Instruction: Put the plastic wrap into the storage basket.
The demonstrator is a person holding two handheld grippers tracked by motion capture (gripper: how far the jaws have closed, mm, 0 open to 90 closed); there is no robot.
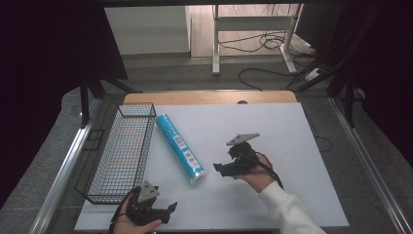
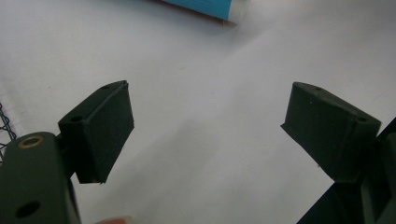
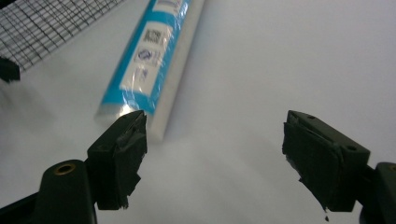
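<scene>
Centrally, the white counter carries a wire basket at its left edge, with the blue tube lying flat just beside it, free to be grasped. Right claw, parted and empty, faces the tube's near end; left claw waits open, empty.

Left tongs: held low at the near edge, jaws spread wide, nothing between them, tips pointing right. Right tongs: held in a white-sleeved hand, raised off the surface, jaws apart and empty, tips pointing left, grey plate on top.
</scene>
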